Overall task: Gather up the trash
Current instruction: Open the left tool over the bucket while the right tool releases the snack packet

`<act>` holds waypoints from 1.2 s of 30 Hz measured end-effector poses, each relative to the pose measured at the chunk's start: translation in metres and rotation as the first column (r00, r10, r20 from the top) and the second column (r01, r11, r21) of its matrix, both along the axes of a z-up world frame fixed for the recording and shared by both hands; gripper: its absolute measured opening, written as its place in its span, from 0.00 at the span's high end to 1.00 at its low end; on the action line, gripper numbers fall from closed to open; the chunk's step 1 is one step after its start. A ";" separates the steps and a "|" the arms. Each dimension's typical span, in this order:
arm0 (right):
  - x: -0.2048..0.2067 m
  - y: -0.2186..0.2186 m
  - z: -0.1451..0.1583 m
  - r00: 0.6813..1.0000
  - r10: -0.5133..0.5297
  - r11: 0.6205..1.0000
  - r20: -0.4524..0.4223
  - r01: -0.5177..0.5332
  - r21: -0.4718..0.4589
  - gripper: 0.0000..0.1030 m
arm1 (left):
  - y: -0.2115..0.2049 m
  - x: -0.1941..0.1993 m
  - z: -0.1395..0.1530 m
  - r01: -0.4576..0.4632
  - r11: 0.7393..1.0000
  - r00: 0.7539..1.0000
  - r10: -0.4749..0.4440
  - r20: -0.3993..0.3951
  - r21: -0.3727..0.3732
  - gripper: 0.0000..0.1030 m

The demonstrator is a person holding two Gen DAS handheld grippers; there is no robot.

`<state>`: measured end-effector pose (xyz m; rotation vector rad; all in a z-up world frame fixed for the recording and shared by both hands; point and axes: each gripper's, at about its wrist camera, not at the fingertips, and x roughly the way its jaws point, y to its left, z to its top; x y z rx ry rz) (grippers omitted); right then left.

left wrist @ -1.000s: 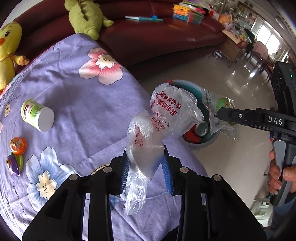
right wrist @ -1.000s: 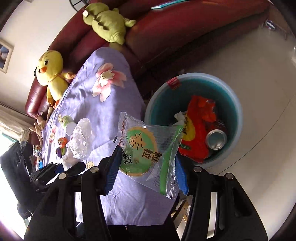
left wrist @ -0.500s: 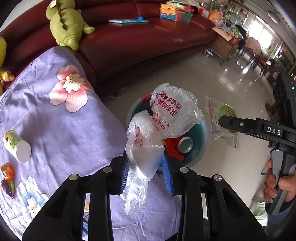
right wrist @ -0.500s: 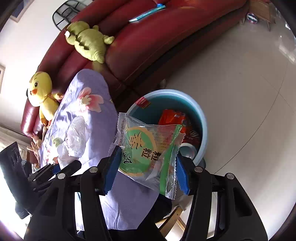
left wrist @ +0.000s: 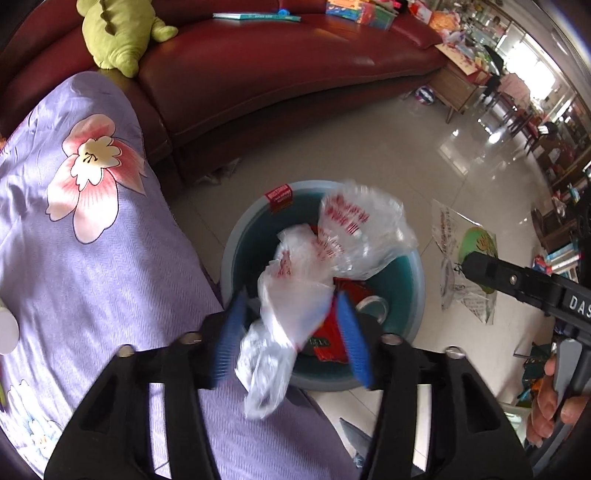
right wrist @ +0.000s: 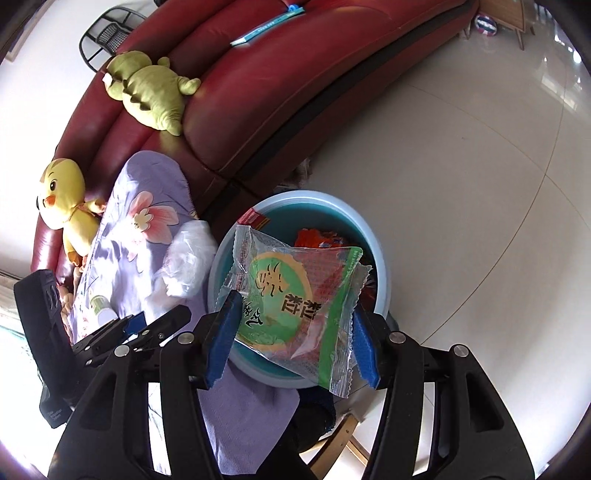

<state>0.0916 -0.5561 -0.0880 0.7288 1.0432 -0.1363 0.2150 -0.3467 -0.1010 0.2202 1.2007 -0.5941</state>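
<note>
A crumpled clear plastic bag [left wrist: 295, 295] with red print hangs blurred between the blue pads of my left gripper [left wrist: 291, 343], right above the round blue bin [left wrist: 236, 254]. The jaws are opening, and a gap shows beside the left pad, so the bag is loose. In the right wrist view the same bag [right wrist: 188, 258] sits at the bin's left rim [right wrist: 218, 266]. My right gripper [right wrist: 295, 343] is shut on a green-and-clear snack wrapper [right wrist: 284, 291], held over the bin's near side. The wrapper [left wrist: 476, 243] also shows at the right of the left wrist view.
A red packet [left wrist: 328, 339] and a drink can [left wrist: 373, 306] lie in the bin. The purple flowered tablecloth [left wrist: 92, 277] borders it on the left. A dark red sofa [left wrist: 277, 66] with a green plush [left wrist: 118, 33] stands behind. A yellow plush [right wrist: 62, 199] and a white bottle [right wrist: 103, 310] are further left.
Both grippers moved off the table to above the bin. The left jaws spread apart and the plastic bag sagged down between them. The right gripper kept its hold on the wrapper.
</note>
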 end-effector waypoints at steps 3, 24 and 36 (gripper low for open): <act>0.004 -0.001 -0.003 1.000 -0.001 1.000 -0.008 0.001 -0.001 0.47 | -0.001 0.000 -0.002 -0.007 1.000 1.000 0.007 0.014 0.010 0.20; 0.034 0.034 -0.025 0.993 0.099 0.995 -0.068 -0.098 0.020 0.29 | 0.039 -0.018 -0.007 -0.020 1.000 1.000 0.020 0.009 0.018 0.11; 0.024 0.031 -0.030 0.991 0.041 0.999 -0.128 -0.043 -0.008 0.22 | 0.055 -0.024 -0.007 -0.033 0.999 0.999 0.033 -0.007 -0.002 0.11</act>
